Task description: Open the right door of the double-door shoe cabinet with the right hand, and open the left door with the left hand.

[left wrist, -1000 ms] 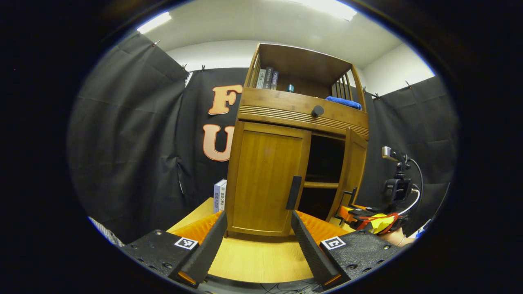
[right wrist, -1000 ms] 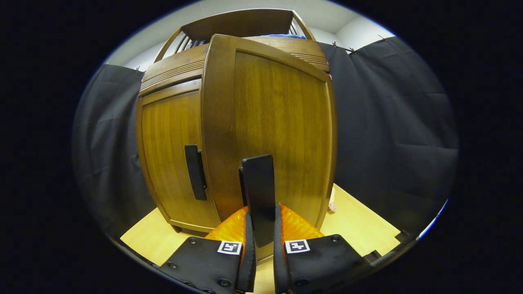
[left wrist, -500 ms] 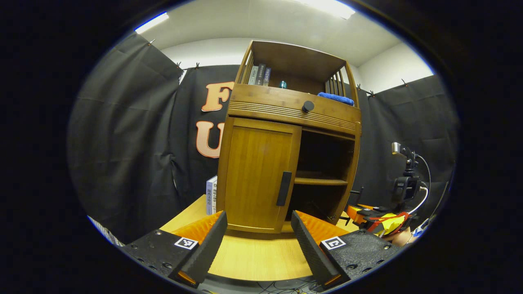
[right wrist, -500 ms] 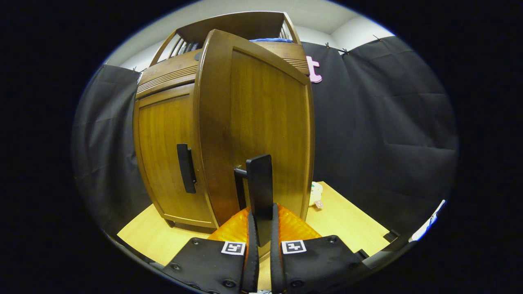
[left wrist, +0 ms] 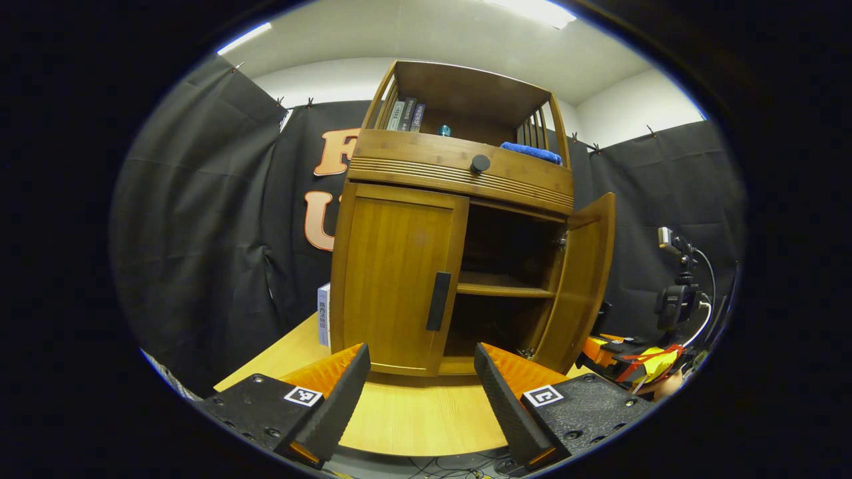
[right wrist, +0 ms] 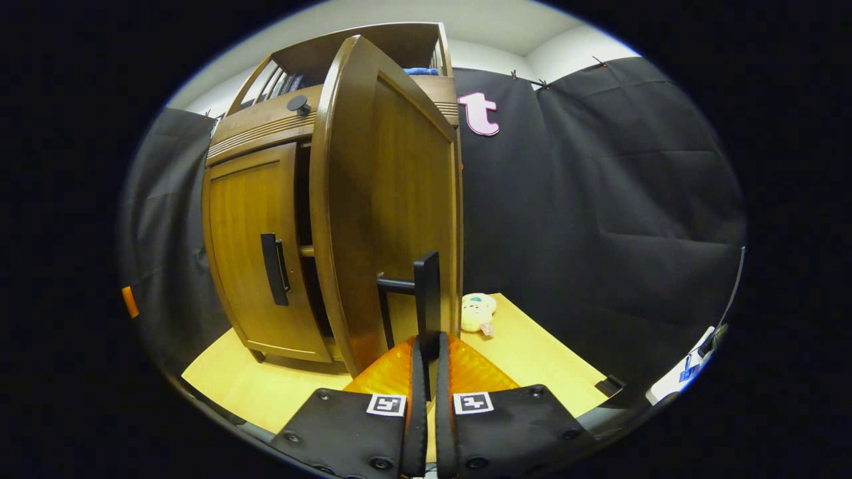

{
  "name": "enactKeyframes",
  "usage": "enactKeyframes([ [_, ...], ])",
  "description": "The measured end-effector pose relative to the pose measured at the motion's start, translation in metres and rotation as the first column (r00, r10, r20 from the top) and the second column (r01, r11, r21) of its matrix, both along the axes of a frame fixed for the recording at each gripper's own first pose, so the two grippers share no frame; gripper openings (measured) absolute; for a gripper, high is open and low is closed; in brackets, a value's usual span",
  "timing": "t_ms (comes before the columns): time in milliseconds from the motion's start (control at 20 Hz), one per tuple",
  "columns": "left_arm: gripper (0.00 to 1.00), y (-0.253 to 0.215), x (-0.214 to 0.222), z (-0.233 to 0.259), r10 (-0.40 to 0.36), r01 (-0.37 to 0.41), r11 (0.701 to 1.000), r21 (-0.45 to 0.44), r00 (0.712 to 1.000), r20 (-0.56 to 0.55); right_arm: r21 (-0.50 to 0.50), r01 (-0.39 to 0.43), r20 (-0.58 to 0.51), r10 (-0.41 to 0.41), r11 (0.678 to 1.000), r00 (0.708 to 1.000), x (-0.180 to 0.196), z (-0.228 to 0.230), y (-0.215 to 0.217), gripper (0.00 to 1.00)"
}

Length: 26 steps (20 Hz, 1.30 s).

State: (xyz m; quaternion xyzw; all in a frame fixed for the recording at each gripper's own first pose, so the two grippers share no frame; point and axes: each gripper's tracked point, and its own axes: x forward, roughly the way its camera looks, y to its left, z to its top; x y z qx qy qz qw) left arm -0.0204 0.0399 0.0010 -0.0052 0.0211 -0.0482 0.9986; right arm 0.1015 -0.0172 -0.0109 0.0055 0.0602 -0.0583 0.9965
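Observation:
The wooden shoe cabinet (left wrist: 459,173) stands on a light wooden table. Its right door (left wrist: 578,279) is swung wide, baring a dark inside with one shelf (left wrist: 502,287). In the right gripper view that door (right wrist: 393,199) faces me and my right gripper (right wrist: 426,362) is shut on its black handle (right wrist: 425,293). The left door (left wrist: 396,279) is closed, its black handle (left wrist: 438,301) at its inner edge. My left gripper (left wrist: 421,382) is open in front of the left door, short of it, nothing between its fingers. The right gripper (left wrist: 629,362) and a hand appear low right in the left gripper view.
Books (left wrist: 324,314) lean against the cabinet's left side. On the top shelf sit books (left wrist: 405,114), a small teal item (left wrist: 444,130) and a blue cloth (left wrist: 530,152). A drawer knob (left wrist: 480,163) sticks out above the doors. A small plush toy (right wrist: 478,311) lies right of the cabinet.
The right door has swung from partly open to wide open, pulled by the right gripper on its handle. The left gripper stayed open and shifted a little rightward relative to the cabinet.

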Motion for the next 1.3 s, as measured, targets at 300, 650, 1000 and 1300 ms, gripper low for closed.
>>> enactKeyframes([
  [300,0.95,-0.02,0.007,-0.005,0.002,-0.002,1.0,0.004,1.0,0.001,-0.002,-0.023,0.0,0.023,1.0,1.0,-0.007,0.001,-0.022,0.11],
  [650,0.95,-0.033,0.025,-0.003,0.023,-0.023,1.0,-0.005,1.0,0.009,0.006,-0.039,0.003,0.039,0.999,0.999,-0.014,0.003,-0.043,0.12],
  [1000,0.95,-0.042,0.035,0.002,0.019,-0.02,0.999,0.035,0.999,0.048,0.028,-0.04,0.009,0.04,0.999,0.999,-0.017,0.006,-0.072,0.17],
  [1300,0.95,-0.06,0.053,-0.001,-0.004,0.002,0.997,0.072,0.999,0.038,0.024,-0.032,0.022,0.031,0.999,0.999,-0.021,0.01,-0.097,0.0],
])
